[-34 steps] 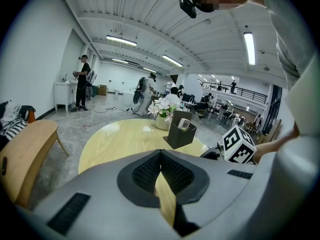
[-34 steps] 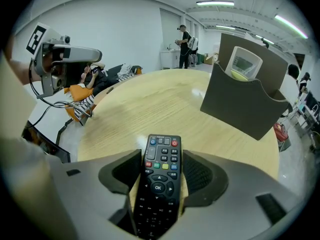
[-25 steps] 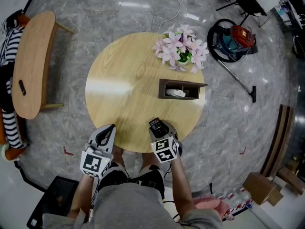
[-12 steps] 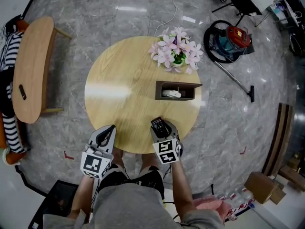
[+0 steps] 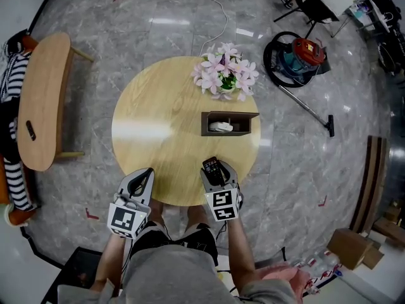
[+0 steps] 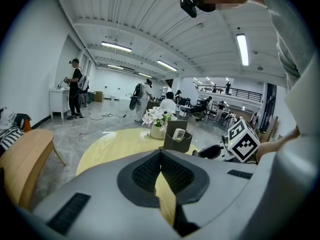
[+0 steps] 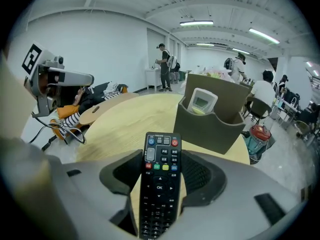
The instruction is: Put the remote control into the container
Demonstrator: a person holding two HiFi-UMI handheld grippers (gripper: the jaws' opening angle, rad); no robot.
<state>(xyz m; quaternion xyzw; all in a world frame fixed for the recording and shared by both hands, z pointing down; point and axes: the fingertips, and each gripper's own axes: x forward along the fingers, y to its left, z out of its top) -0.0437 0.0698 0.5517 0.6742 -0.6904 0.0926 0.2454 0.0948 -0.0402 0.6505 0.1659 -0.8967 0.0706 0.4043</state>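
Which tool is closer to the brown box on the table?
Right. The right tool, holding the black remote control, sits in front of the dark brown box; the left tool is farther, at the near edge of the wooden table.

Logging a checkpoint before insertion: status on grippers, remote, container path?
Left gripper shut, empty, at table edge. Right gripper shut on remote control, short of container. White device already inside; nothing on the table between.

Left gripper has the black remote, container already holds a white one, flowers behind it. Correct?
No. The right gripper view shows the black remote clamped in the right gripper; the left gripper is shut on nothing. The container does hold a white remote, flowers behind it.
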